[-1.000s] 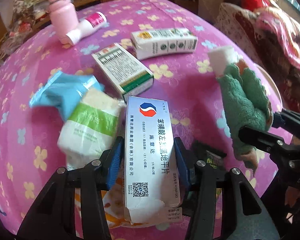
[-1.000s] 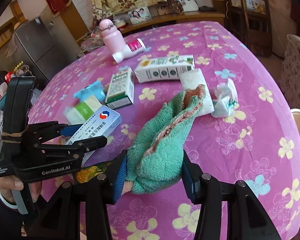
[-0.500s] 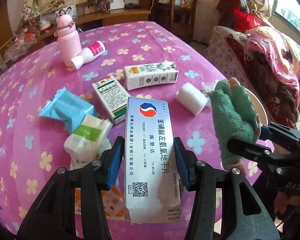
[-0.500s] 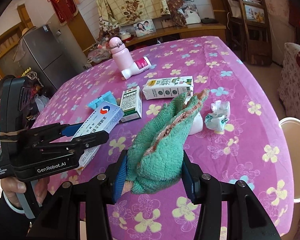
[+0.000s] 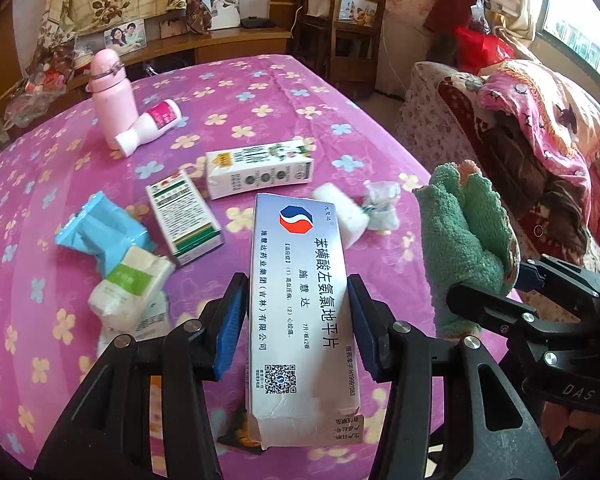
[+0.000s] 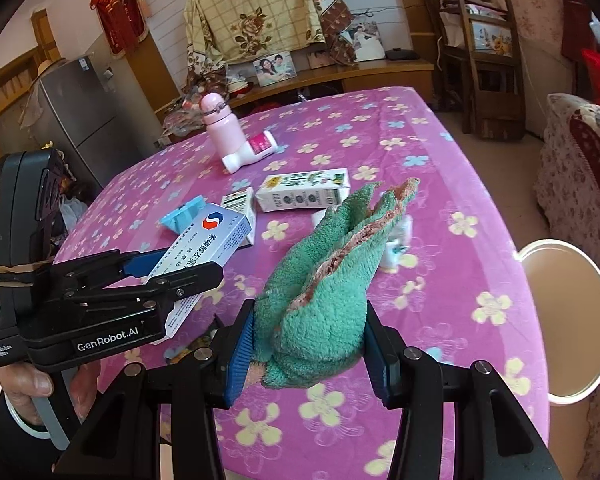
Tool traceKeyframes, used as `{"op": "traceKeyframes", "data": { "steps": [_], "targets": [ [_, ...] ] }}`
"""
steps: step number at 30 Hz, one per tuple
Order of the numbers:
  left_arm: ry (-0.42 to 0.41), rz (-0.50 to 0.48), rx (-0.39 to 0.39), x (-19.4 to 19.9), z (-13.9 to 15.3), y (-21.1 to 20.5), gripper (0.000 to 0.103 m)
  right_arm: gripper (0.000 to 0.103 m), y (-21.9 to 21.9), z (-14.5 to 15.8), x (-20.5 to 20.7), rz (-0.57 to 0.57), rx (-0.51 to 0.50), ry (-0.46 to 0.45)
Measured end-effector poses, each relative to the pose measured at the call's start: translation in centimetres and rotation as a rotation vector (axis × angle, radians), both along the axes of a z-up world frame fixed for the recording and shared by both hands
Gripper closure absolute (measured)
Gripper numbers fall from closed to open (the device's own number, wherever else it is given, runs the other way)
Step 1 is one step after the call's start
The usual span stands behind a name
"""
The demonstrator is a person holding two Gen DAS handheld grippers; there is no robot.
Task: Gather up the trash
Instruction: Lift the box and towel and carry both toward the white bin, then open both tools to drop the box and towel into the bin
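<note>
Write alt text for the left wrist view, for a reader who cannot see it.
The left gripper clamps a long white medicine box above a purple flowered tablecloth. At right, the right gripper holds a green cloth. On the table lie cartons, tissue packs and a pink bottle.

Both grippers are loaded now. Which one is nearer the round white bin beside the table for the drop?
Right, probably. The right gripper, shut on the green fluffy cloth, has the round white bin just off its right side; the left gripper holds the white medicine box farther left.
</note>
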State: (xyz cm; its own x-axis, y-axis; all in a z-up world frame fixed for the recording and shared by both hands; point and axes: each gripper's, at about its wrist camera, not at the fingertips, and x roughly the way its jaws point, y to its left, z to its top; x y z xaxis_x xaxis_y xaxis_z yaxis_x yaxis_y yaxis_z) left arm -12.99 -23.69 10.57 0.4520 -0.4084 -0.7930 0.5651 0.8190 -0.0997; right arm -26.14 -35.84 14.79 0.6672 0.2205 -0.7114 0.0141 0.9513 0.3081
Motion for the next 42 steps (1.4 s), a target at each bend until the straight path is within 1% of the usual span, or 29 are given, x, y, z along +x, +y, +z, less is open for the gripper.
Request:
{"op": "traceKeyframes", "data": {
  "steps": [9, 17, 23, 28, 33, 37, 38, 39, 41, 42],
  "targets": [
    [-0.006, -0.057, -0.01, -1.8, 0.4, -5.4, 0.056, 0.055, -5.2, -0.2, -2.1, -0.082, -0.028, 0.008],
    [0.007, -0.138, -0.003, -3.7, -0.1, -12.0, 0.055, 0.055, -11.6, -1.7, -4.6, -0.183, -0.049, 0.041],
    [0.043, -0.208, -0.01, -5.0, -1.0, -17.3, 0.055, 0.055, -16.8, -3.3, -6.6, -0.272, -0.067, 0.087],
    [0.088, -0.249, -0.028, -5.3, -2.1, -21.4, 0.055, 0.055, -21.1, -5.4, -7.8, -0.349, -0.052, 0.129],
    [0.125, -0.255, -0.058, -4.7, -3.4, -24.7, 0.055, 0.055, -24.3, -7.7, -7.9, -0.404, -0.032, 0.164],
    [0.153, -0.244, -0.1, -4.1, -4.2, -26.2, 0.054, 0.055, -26.0, -9.1, -7.8, -0.45, -0.017, 0.178],
    [0.159, -0.241, -0.111, -4.0, -4.4, -26.5, 0.053, 0.05, -26.3, -9.4, -7.6, -0.464, -0.018, 0.181],
    [0.174, -0.242, -0.124, -3.8, -4.6, -26.9, 0.053, 0.041, -26.6, -9.7, -7.4, -0.482, -0.042, 0.182],
    [0.201, -0.245, -0.145, -3.7, -5.0, -27.2, 0.046, 0.031, -26.6, -9.9, -7.2, -0.498, -0.074, 0.174],
    [0.207, -0.244, -0.154, -3.6, -5.1, -27.4, 0.045, 0.031, -26.7, -10.0, -7.3, -0.506, -0.076, 0.169]
  ]
}}
